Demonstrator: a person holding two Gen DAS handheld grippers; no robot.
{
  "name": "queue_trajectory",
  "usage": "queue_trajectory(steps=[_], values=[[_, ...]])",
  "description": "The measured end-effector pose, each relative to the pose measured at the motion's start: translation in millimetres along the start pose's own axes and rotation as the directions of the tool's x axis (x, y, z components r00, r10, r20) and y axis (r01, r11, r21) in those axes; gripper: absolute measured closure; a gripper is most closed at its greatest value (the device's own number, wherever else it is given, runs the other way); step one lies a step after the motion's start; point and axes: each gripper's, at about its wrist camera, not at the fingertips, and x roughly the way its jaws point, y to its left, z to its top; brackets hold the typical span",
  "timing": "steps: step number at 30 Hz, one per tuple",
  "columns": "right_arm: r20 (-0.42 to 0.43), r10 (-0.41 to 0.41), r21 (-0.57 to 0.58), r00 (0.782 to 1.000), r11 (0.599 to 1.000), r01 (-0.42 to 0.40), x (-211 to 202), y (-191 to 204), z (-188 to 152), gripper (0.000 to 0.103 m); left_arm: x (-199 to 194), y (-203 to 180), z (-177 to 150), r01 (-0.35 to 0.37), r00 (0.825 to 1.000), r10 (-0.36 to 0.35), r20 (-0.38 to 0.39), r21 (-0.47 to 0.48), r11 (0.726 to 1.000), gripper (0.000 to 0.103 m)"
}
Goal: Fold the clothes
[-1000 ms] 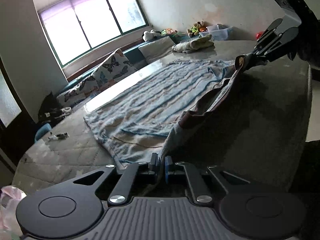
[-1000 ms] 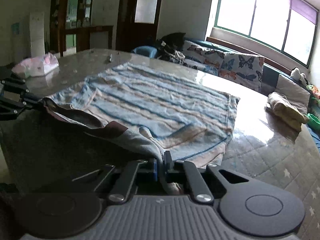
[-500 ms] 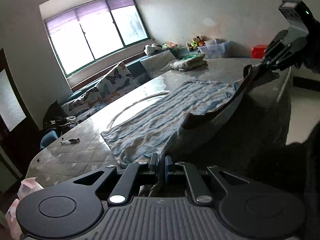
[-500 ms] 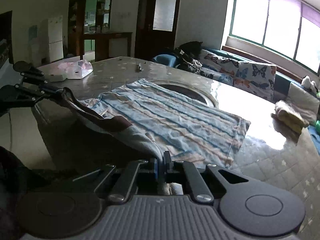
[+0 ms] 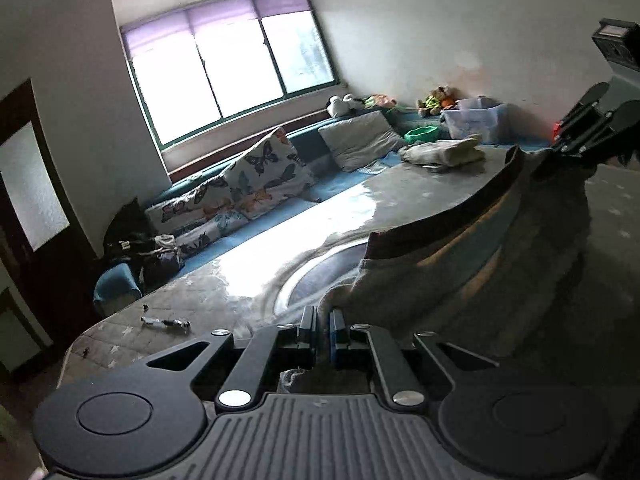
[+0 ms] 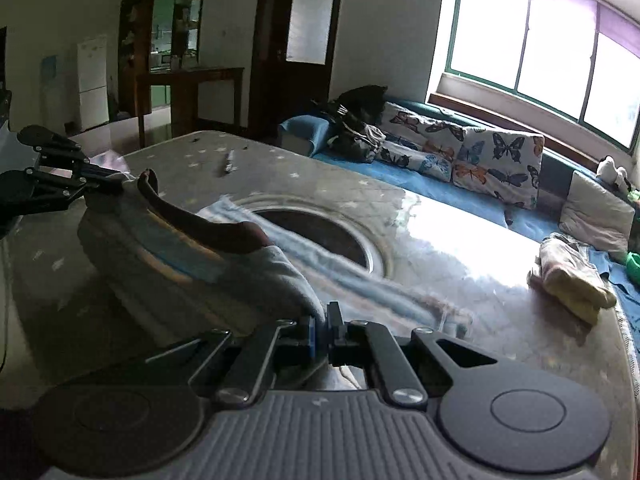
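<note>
over the table (image 6: 460,280), both grippers up with a striped shirt (image 6: 192,256) stretched between them. left gripper (image 5: 323,322): fingers pressed together on a shirt edge. right gripper (image 6: 320,326): fingers pinched on the opposite edge. dark collar band sags in an arc between the two grips. shirt's lower part trails on the table, blurred, across a round dark inset (image 6: 320,232). folded cloth (image 6: 568,276) near far table edge, well apart from shirt. pen (image 5: 166,323) on table. butterfly pillows (image 6: 496,160) under window.
</note>
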Motion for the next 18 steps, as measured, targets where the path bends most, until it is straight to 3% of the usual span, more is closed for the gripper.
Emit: queue_trajectory(steps=[7,13,17,18], values=[[-0.072,0.010,0.063,0.997,0.998,-0.005,69,-46,24,0.099,85,35,34,0.013,0.996,-0.014,-0.085,-0.005,1.000,0.096],[-0.131,0.018,0.115,0.991,0.993,-0.003,126,-83,39,0.098,156,49,32,0.031,0.984,-0.034,-0.177,-0.019,0.999,0.096],[-0.153,0.018,0.166,0.988,0.986,0.008,154,-95,35,0.097,175,52,24,0.013,0.978,-0.022,-0.209,-0.045,0.999,0.096],[-0.159,0.011,0.183,0.987,0.983,0.018,163,-100,33,0.092,180,53,21,0.009,0.976,-0.020,-0.217,-0.051,0.999,0.096]])
